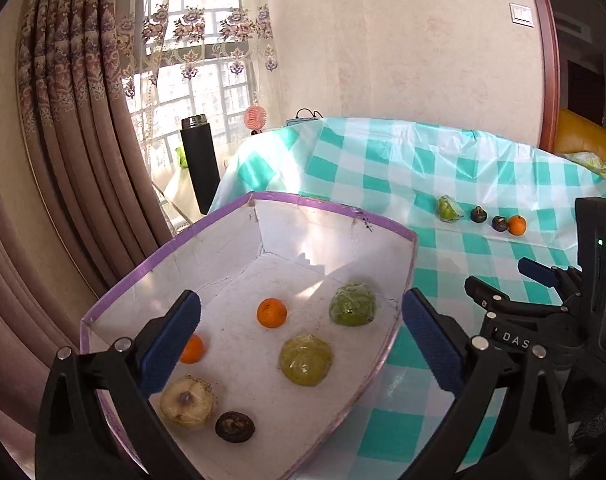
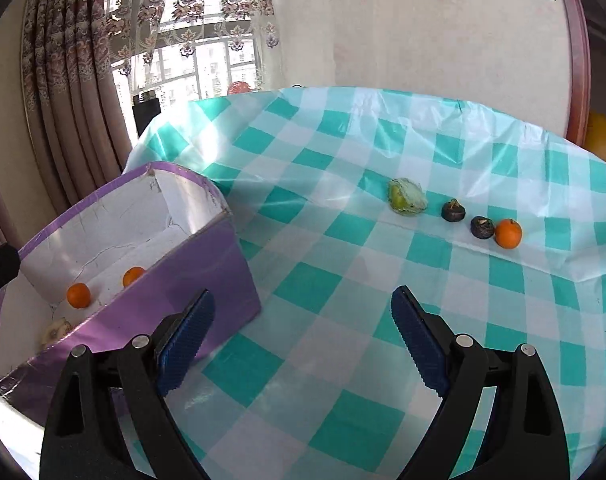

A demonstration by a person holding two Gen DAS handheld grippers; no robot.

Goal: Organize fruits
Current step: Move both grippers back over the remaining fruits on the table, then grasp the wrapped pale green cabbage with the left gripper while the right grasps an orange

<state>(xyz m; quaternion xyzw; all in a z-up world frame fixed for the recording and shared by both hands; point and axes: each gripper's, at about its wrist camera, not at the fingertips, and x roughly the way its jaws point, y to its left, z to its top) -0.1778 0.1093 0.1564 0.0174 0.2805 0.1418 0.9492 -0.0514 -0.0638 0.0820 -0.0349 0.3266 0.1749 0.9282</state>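
Observation:
A purple-rimmed white box [image 1: 327, 210] [image 2: 207, 264] stands on the table's left. In it lie two oranges [image 1: 272, 313], a green wrapped fruit [image 1: 351, 304], a yellowish wrapped fruit [image 1: 305, 360], a pale fruit [image 1: 187, 402] and a dark fruit [image 1: 235, 427]. On the cloth to the right lie a green wrapped fruit [image 2: 407, 196], two dark fruits [image 2: 453, 211] and an orange [image 2: 508, 233] in a row. My left gripper [image 1: 301, 344] is open and empty above the box. My right gripper [image 2: 303, 344] is open and empty over the cloth, short of the row; it also shows in the left wrist view [image 1: 499, 284].
The table carries a teal and white checked plastic cloth [image 2: 343, 280]. A black flask [image 1: 199, 164] and a pink fan [image 1: 255, 117] stand by the window beyond the table's far left edge. Curtains hang left. An orange seat [image 1: 583, 136] is at the right.

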